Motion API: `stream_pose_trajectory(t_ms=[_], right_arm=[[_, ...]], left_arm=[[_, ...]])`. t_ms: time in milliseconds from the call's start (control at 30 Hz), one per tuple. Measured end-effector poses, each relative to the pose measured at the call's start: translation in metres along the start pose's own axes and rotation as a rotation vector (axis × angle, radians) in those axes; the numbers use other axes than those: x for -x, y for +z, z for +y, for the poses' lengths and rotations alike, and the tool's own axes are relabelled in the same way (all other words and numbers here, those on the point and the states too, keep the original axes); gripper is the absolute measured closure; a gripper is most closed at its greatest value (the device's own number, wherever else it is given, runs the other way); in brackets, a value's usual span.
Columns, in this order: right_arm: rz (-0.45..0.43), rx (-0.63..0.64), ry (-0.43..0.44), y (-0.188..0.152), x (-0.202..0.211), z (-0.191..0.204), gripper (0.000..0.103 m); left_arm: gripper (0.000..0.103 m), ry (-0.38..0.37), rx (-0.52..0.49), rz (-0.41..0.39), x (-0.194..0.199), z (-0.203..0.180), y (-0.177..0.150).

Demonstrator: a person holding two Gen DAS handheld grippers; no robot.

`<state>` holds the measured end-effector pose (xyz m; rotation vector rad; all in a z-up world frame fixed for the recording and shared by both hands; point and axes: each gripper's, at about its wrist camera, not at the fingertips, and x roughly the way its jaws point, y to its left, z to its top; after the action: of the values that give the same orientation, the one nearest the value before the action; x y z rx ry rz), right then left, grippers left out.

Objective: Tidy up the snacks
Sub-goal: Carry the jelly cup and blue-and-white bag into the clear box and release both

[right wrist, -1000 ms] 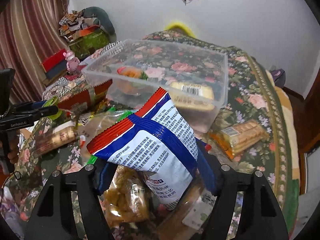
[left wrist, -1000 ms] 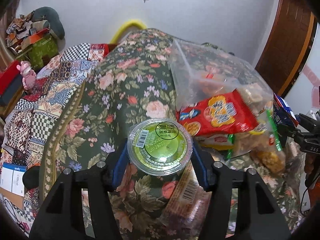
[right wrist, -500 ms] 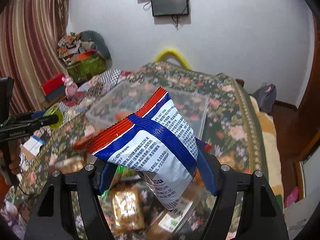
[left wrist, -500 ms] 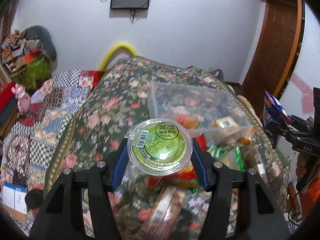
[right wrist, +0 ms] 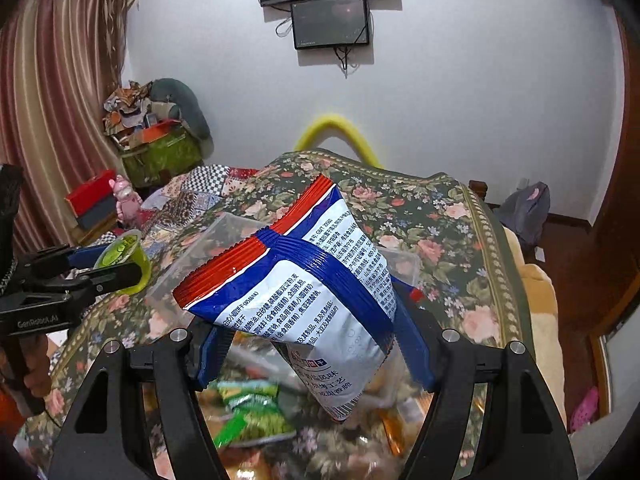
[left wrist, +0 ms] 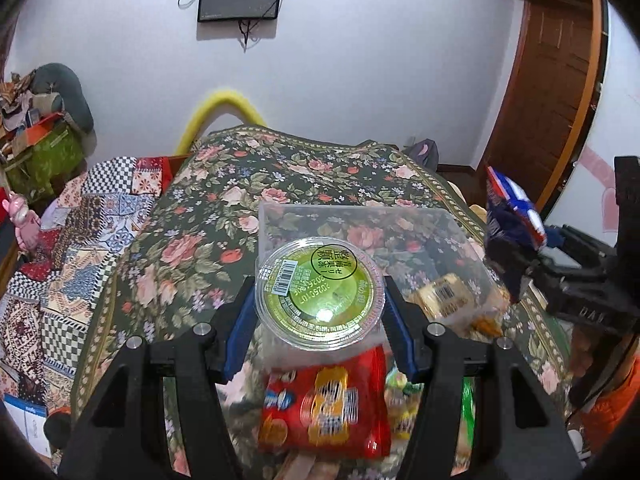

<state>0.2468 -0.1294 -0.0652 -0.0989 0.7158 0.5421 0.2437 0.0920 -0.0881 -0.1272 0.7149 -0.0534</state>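
My left gripper (left wrist: pixel 320 312) is shut on a round green jelly cup (left wrist: pixel 320 292) with a clear lid, held above the near edge of a clear plastic bin (left wrist: pixel 400 240). In the right wrist view the same cup (right wrist: pixel 124 258) shows at the left. My right gripper (right wrist: pixel 308 332) is shut on a blue, white and red snack bag (right wrist: pixel 304 296), lifted over the bin (right wrist: pixel 200 264). That bag (left wrist: pixel 512 216) also appears at the right of the left wrist view. Inside the bin lies a pale wrapped snack (left wrist: pixel 448 300).
A red snack pack (left wrist: pixel 324 400) and green packets (right wrist: pixel 248 412) lie on the floral tablecloth (left wrist: pixel 192 248) below the grippers. A patchwork-covered bench (left wrist: pixel 60 260) stands to the left, a wooden door (left wrist: pixel 552 80) to the right. A hand (right wrist: pixel 28 364) grips the left tool.
Both grippers have risen and pulled back with their snacks held. The bin and the loose packs now sit lower and farther in the views, and more of the wall shows.
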Motion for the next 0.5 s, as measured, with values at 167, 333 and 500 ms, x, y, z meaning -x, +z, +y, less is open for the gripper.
stream_pose_trajectory(t_ms=[167,333,500], right_arm=[[0.067,-0.004,0.003,0.005,-0.032,0.0,0.034],[0.129,0.013,-0.007,0.007,-0.057,0.002,0.033],[0.189,0.038,0.009,0.005,-0.072,0.006,0.031]], left_arm=[[0.044,0.003,0.002,0.022,-0.029,0.0,0.013],[0.044,0.004,-0.001,0.059,-0.056,-0.001,0.019],[0.044,0.0,0.015,0.106,-0.073,0.002,0.019]])
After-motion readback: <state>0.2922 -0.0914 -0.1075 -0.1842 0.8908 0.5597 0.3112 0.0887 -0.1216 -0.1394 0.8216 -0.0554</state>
